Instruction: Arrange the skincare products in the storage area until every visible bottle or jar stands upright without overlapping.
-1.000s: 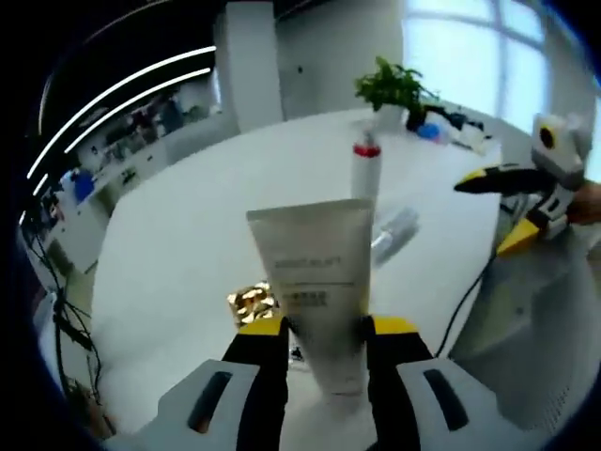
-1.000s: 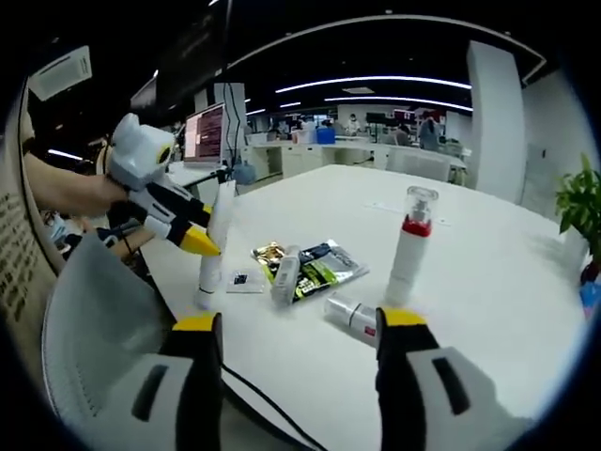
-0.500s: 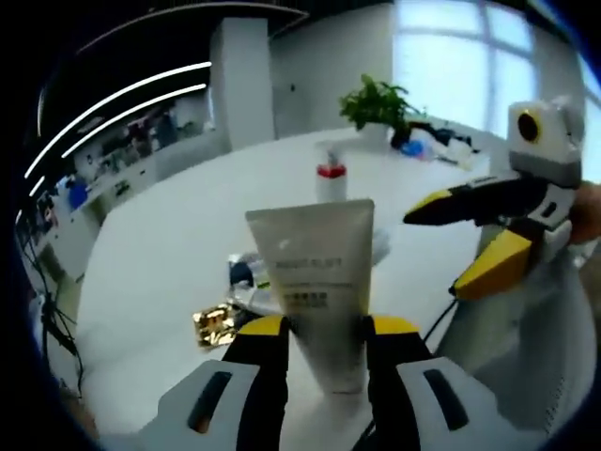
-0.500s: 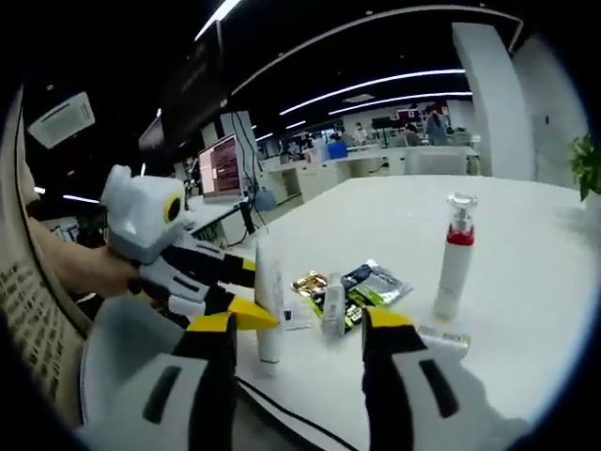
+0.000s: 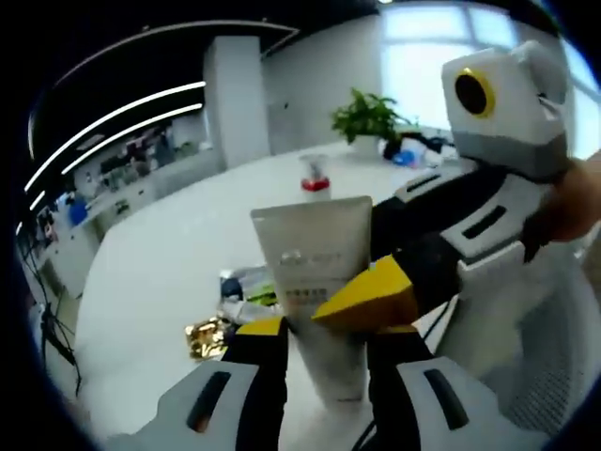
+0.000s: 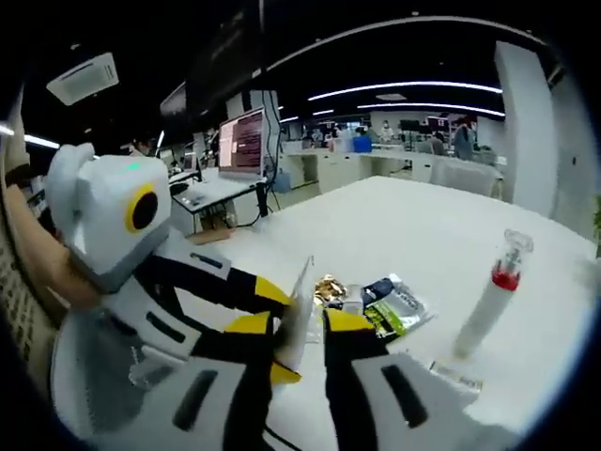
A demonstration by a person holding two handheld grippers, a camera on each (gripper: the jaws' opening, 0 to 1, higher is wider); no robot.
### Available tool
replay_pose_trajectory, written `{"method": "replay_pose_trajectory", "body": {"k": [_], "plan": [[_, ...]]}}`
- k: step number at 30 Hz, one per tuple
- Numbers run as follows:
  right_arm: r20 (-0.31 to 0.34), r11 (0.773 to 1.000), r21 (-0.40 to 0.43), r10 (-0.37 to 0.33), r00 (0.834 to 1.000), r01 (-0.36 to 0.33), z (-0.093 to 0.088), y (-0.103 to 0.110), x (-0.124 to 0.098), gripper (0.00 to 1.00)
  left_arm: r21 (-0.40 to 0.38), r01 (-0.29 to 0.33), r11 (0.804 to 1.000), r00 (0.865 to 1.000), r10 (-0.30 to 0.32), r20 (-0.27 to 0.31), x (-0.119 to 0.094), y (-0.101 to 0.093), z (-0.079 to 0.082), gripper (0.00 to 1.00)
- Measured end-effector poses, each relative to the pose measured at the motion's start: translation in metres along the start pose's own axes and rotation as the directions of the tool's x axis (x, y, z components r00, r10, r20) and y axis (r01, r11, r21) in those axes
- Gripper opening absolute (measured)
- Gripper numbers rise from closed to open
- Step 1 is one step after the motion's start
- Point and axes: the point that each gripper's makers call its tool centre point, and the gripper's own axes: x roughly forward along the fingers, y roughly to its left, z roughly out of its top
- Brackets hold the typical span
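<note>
White and glossy, the round bench is sitting in an open office with ceiling light strips, desks with monitors and a potted green plant by the window. Near its edge, a flat beige plastic squeeze tube is standing upright, cap end down, pinched between the jaws of the left hand-held gripper. The right hand-held gripper is closing its narrow jaws on the tube's flat crimped top. Behind the tube, crinkled gold foil and dark sachets are lying loose. Further back, a slim white pump bottle with a red collar is standing upright.
</note>
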Motion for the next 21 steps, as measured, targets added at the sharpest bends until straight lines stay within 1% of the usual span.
{"method": "replay_pose_trajectory", "body": {"k": [1, 2, 6, 7, 9, 11, 13, 14, 15, 16, 17, 18, 19, 20, 21], "plan": [[-0.004, 1.000, -0.009, 0.003, 1.000, -0.003, 0.000, 0.002, 0.000, 0.15, -0.005, 0.003, 1.000, 1.000, -0.003, 0.002, 0.000, 0.000, -0.001, 0.29], [-0.017, 0.999, -0.043, -0.014, 1.000, 0.014, -0.002, -0.001, 0.000, 0.16, -0.015, 0.013, 1.000, 1.000, -0.013, 0.003, 0.000, 0.000, -0.002, 0.29], [-0.006, 0.999, -0.042, 0.012, 1.000, -0.012, -0.001, 0.001, -0.002, 0.14, -0.006, 0.031, 1.000, 0.999, -0.031, 0.018, -0.001, -0.001, -0.002, 0.30], [-0.006, 0.998, -0.055, 0.021, 1.000, -0.021, -0.001, 0.002, -0.002, 0.14, -0.007, 0.034, 0.999, 0.999, -0.034, 0.019, -0.001, -0.001, -0.001, 0.30], [-0.017, 0.992, -0.119, 0.040, 0.999, -0.042, 0.001, 0.003, -0.004, 0.14, -0.006, 0.050, 0.999, 0.998, -0.050, 0.027, -0.002, -0.002, 0.002, 0.30], [-0.021, 0.989, -0.137, 0.051, 0.998, -0.053, 0.002, 0.002, -0.005, 0.13, -0.009, 0.065, 0.998, 0.997, -0.064, 0.039, -0.002, -0.002, 0.005, 0.30], [-0.038, 0.978, -0.197, 0.068, 0.997, -0.075, 0.002, -0.002, -0.007, 0.11, 0.007, 0.083, 0.997, 0.995, -0.083, 0.050, -0.002, -0.002, 0.008, 0.29], [-0.060, 0.965, -0.243, 0.083, 0.995, -0.095, 0.000, -0.004, -0.008, 0.10, 0.022, 0.096, 0.995, 0.994, -0.097, 0.045, -0.001, -0.002, 0.009, 0.28], [-0.061, 0.941, -0.324, 0.079, 0.995, -0.094, 0.001, -0.007, -0.009, 0.10, 0.032, 0.103, 0.994, 0.994, -0.105, 0.043, 0.000, -0.002, 0.010, 0.26], [-0.075, 0.947, -0.300, 0.095, 0.993, -0.113, -0.001, -0.006, -0.011, 0.10, 0.052, 0.121, 0.991, 0.991, -0.123, 0.045, 0.001, -0.002, 0.011, 0.25], [-0.080, 0.949, -0.288, 0.111, 0.991, -0.130, -0.002, -0.006, -0.012, 0.10, 0.055, 0.131, 0.990, 0.990, -0.133, 0.039, 0.001, -0.002, 0.011, 0.24], [-0.079, 0.941, -0.299, 0.141, 0.987, -0.158, -0.002, -0.007, -0.012, 0.10, 0.065, 0.151, 0.986, 0.987, -0.154, 0.038, 0.003, -0.004, 0.012, 0.24], [-0.078, 0.937, -0.307, 0.152, 0.985, -0.169, -0.002, -0.007, -0.013, 0.10, 0.077, 0.163, 0.984, 0.985, -0.166, 0.034, 0.004, -0.004, 0.012, 0.24], [-0.080, 0.931, -0.307, 0.179, 0.981, -0.195, -0.002, -0.006, -0.013, 0.10, 0.099, 0.187, 0.977, 0.981, -0.191, 0.028, 0.005, -0.006, 0.012, 0.24], [-0.082, 0.929, -0.308, 0.188, 0.979, -0.204, -0.003, -0.006, -0.013, 0.10, 0.103, 0.194, 0.975, 0.980, -0.198, 0.024, 0.006, -0.006, 0.012, 0.24]]}}
